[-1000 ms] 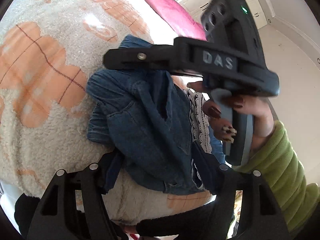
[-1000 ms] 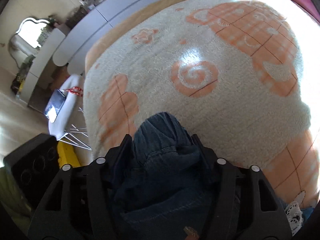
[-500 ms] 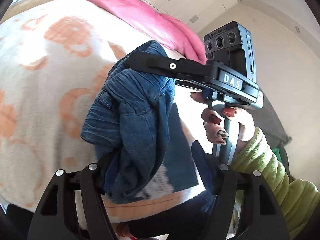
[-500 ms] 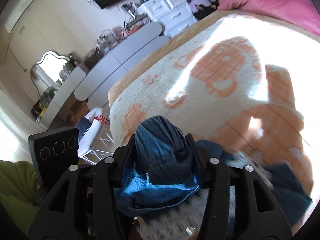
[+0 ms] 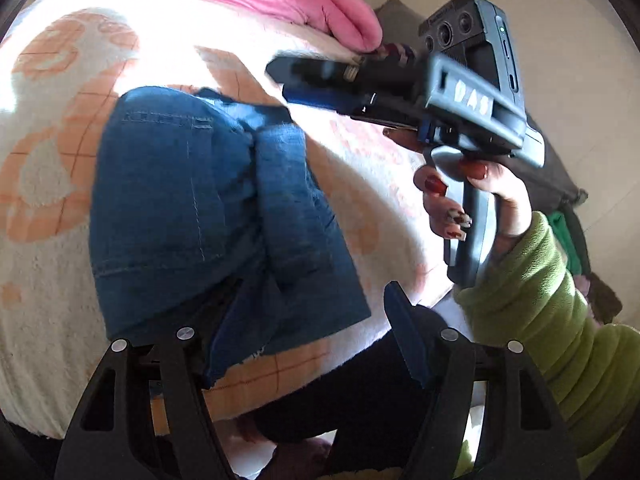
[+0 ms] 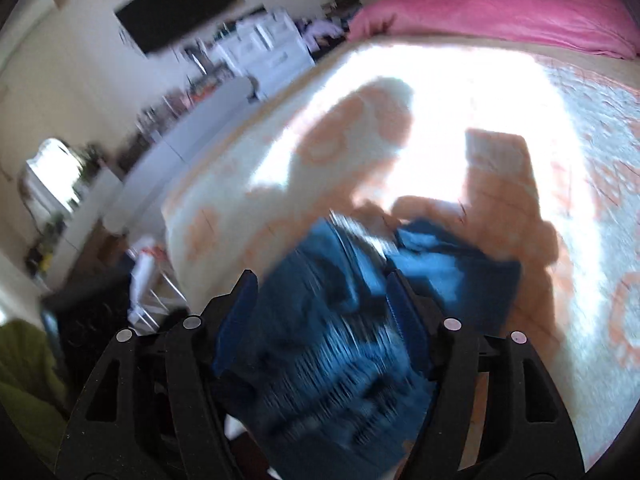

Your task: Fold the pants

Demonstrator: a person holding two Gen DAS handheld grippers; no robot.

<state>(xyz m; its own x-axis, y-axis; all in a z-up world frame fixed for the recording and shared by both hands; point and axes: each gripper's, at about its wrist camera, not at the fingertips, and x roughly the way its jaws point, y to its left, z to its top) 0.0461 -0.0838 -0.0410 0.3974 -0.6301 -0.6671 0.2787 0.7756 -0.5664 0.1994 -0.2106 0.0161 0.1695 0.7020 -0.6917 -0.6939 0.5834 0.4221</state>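
Note:
The blue denim pants [image 5: 192, 208] lie in a folded heap on the cream and orange blanket [image 5: 48, 280]. My left gripper [image 5: 316, 304] stands wide over their near edge. Denim covers its left finger, and its right fingertip [image 5: 394, 304] is bare, so no pad presses. In the left wrist view my right gripper [image 5: 282, 80] hovers just past the pants' far end, held by a hand in a green sleeve [image 5: 540, 320]. Its jaws are opening and nothing is between them there. The right wrist view is blurred: the pants [image 6: 328, 340] lie below the right gripper [image 6: 320, 284].
A pink duvet [image 6: 500, 8] lies along the head of the bed. Past the bed's left edge are a long grey counter [image 6: 192, 128], white drawers [image 6: 272, 52], a wall television [image 6: 176, 4] and a mirror [image 6: 48, 184]. The person's dark-clad leg [image 5: 340, 392] is at the bed's near edge.
The right gripper carried a bunch of denim up and over, then let it go. The pants now lie flatter and folded. Both views have swung toward the pink duvet.

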